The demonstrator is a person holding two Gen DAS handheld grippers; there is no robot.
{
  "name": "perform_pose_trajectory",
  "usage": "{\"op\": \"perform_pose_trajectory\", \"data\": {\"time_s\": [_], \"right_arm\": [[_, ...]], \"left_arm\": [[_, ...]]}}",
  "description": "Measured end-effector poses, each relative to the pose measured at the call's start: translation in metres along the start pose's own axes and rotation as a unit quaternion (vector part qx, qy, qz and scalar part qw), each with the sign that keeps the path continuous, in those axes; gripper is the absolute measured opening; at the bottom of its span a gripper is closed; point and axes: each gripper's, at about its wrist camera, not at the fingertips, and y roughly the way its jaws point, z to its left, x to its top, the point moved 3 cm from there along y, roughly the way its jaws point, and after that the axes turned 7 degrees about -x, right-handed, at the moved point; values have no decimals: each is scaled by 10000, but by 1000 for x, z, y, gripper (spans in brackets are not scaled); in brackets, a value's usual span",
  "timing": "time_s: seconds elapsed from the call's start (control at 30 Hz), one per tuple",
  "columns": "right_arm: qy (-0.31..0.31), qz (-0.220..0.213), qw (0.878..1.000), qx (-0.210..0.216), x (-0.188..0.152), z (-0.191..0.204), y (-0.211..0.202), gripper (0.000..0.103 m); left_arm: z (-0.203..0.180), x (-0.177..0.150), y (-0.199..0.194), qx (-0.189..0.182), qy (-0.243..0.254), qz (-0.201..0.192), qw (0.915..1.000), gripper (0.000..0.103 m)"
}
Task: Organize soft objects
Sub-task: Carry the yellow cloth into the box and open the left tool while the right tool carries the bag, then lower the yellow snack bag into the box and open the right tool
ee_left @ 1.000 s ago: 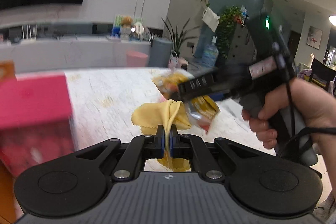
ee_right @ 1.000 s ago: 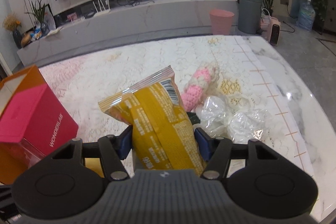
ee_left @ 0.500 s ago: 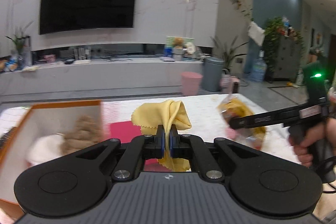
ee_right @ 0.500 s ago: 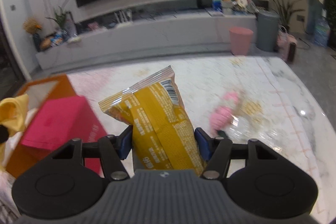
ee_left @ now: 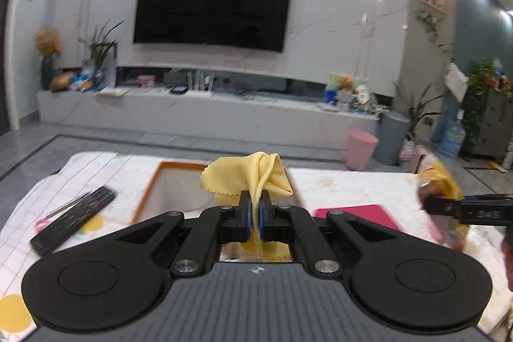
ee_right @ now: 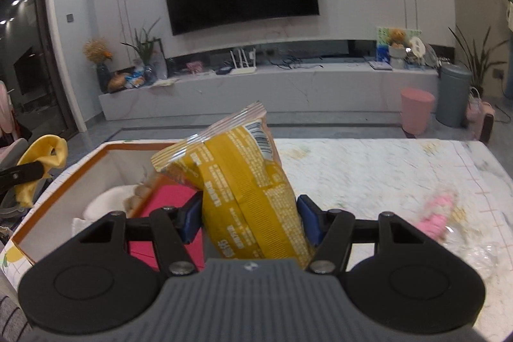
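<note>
Nearest us, the left tongs (ee_left: 255, 210) are clamped tight on a yellow cloth (ee_left: 253, 173), its pinked edge bunched above the pads and a tail hanging below. The right tongs (ee_right: 250, 218) are clamped on a yellow snack bag (ee_right: 243, 191), blue pads pressing both its sides, the bag standing tilted with its crimped seal up and to the left.

What changed over the last second: both hands have swung from the loose pile on the desk (ee_right: 368, 169) toward the open box (ee_right: 105, 151). A second ago the left view showed the box only as a pink blur at the left edge; now its orange-rimmed opening sits straight ahead, just beyond the cloth. The right view has likewise panned. The pink knitted piece (ee_right: 437, 215) and the clear plastic wrap (ee_right: 481, 249), earlier right in front of the bag, have slid to the right edge. Neither grip has altered.

We judge this as carry nearly done, release pending: both items hang near or over the box, not yet in it.

Inside the box we see a pink flap (ee_right: 170, 207) and something pale and fluffy (ee_right: 110, 201) already lying there. A remote control (ee_left: 75, 218) lies on the desk left of the box. Beyond, the TV (ee_left: 211, 5) on the wall.
</note>
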Motion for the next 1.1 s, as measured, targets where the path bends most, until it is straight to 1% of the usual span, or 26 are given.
{"op": "perform_pose_trajectory", "data": {"time_s": [0.13,0.2,0.23,0.27,0.3,0.37,0.43,0.47,0.53,0.63,0.77,0.83,0.87,0.9,0.93,0.97,1.0,1.1], "right_arm": [[-207,-126,9997,-6,-6,24,-1,61],[8,-53,9995,318,-8,30,-3,61],[98,-42,9984,549,-8,33,-4,61],[127,-71,9975,690,-8,37,-6,61],[89,-128,9975,686,-8,43,-8,61],[-68,-261,9975,658,-7,55,-13,61],[-121,-350,9964,757,-7,65,-20,61],[-136,-388,9959,809,-7,69,-24,61],[-209,-475,9953,821,-7,77,-30,61],[-513,-616,9947,648,-9,84,-33,61],[-689,-639,9943,509,-11,87,-34,61],[-708,-646,9943,472,-12,85,-34,61],[-683,-632,9944,492,-12,85,-35,61],[-657,-621,9945,525,-12,85,-35,61],[-655,-612,9944,554,-11,86,-35,61],[-673,-616,9943,557,-10,88,-35,61],[-709,-624,9940,552,-10,89,-36,61],[-759,-621,9935,575,-11,91,-36,61]], "left_arm": [[27,-11,5,23,-61,261,9996,5],[35,-17,5,-146,143,59,9998,5],[37,-21,8,-151,214,141,9996,5],[40,-23,13,-102,216,327,9992,5],[43,-26,18,-52,155,530,9985,5],[51,-32,28,-102,-34,826,9965,5],[58,-39,35,-142,-198,1126,9933,5],[60,-42,39,-70,-255,1251,9918,5],[63,-45,43,73,-224,1348,9906,5],[68,-47,46,136,-241,1460,9889,6],[66,-51,46,302,-138,1417,9894,7],[67,-49,46,326,-76,1398,9896,21],[65,-48,46,319,-39,1381,9899,43],[64,-47,44,322,31,1337,9905,67],[62,-46,44,325,105,1281,9912,79],[60,-45,42,346,187,1198,9920,88],[57,-45,39,330,302,1074,9932,88],[52,-42,34,193,458,925,9945,88]]}}
